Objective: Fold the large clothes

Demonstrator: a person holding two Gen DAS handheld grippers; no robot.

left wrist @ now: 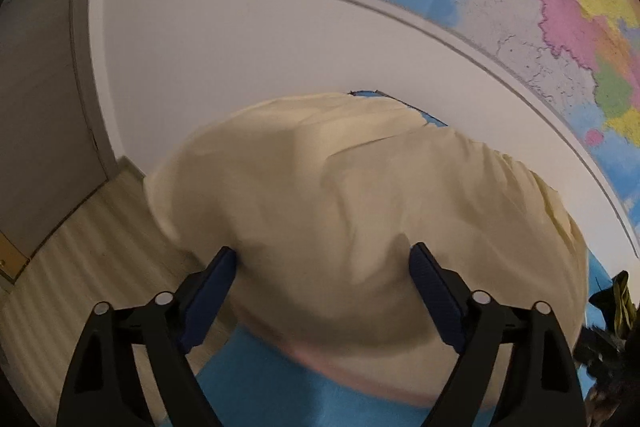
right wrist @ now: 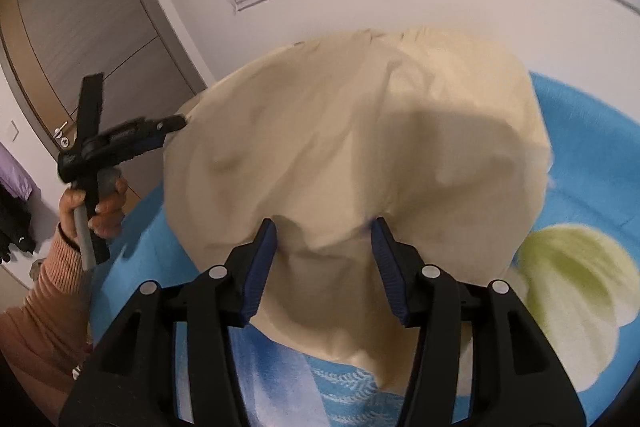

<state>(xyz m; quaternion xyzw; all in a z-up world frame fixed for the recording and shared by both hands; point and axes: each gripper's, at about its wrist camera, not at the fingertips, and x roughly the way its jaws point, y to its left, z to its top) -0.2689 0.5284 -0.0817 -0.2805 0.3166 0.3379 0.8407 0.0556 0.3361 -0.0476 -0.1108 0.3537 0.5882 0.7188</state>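
A large cream garment lies bunched on a blue patterned bedspread; it also fills the right wrist view. My left gripper is open, its blue pads wide apart just above the cloth's near-left part. In the right wrist view the left gripper shows at the garment's left edge, held by a hand. My right gripper is open, its pads either side of a raised fold at the garment's near edge, with no cloth clamped.
A white wall with a coloured map rises behind the bed. A grey door stands at the left. Pale wood floor lies left of the bed. Dark clothes sit at the right. The bedspread has a yellow-green patch.
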